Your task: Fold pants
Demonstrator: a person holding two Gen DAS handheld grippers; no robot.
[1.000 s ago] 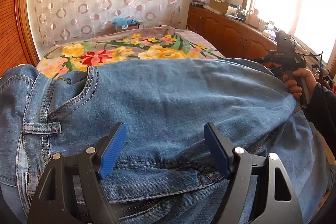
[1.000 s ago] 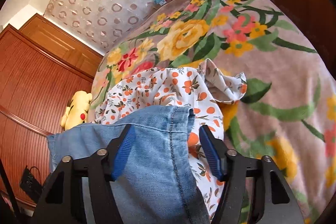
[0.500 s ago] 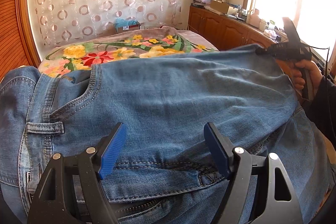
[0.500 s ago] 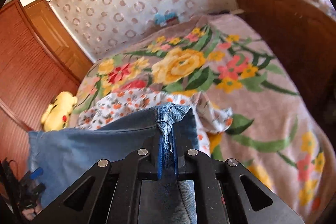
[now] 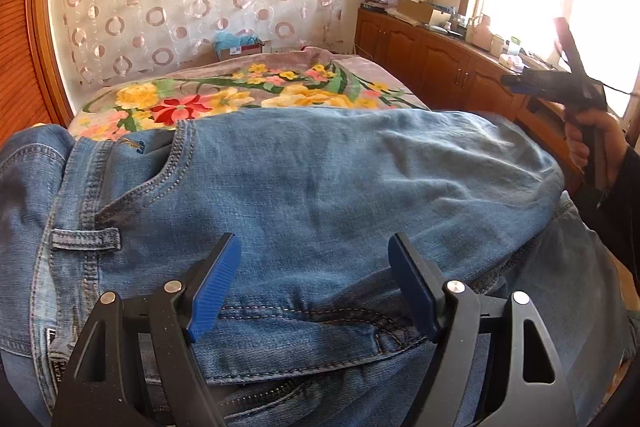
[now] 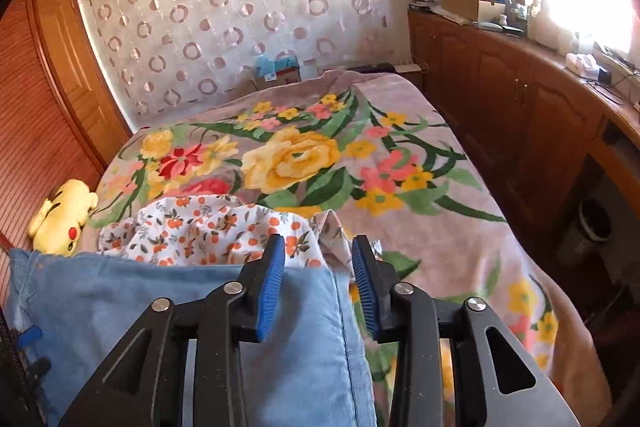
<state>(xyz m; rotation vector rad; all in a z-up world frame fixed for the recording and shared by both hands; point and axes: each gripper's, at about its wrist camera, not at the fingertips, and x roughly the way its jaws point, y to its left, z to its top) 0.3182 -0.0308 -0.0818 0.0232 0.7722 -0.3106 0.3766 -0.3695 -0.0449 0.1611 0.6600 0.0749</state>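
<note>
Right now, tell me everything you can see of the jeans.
The jeans are mid-blue faded denim, lying on the floral blanket. The left wrist view shows the waist end: a curved stitched pocket, a belt loop, seams and a dark zipper low in the frame, with a folded layer spread over it. The left gripper hangs open above them. In the right wrist view a seamed edge lies under the open right gripper, next to an orange-print cloth.

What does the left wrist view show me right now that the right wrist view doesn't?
Only the left wrist view shows the jeans' waistband, belt loop and pocket, with the open left claw over them, plus the hand holding the right claw. Only the right wrist view shows the floral cloth, the yellow plush toy and the right claw open over the jeans' edge. Both show the flowered blanket, curtain and cabinets.
</note>
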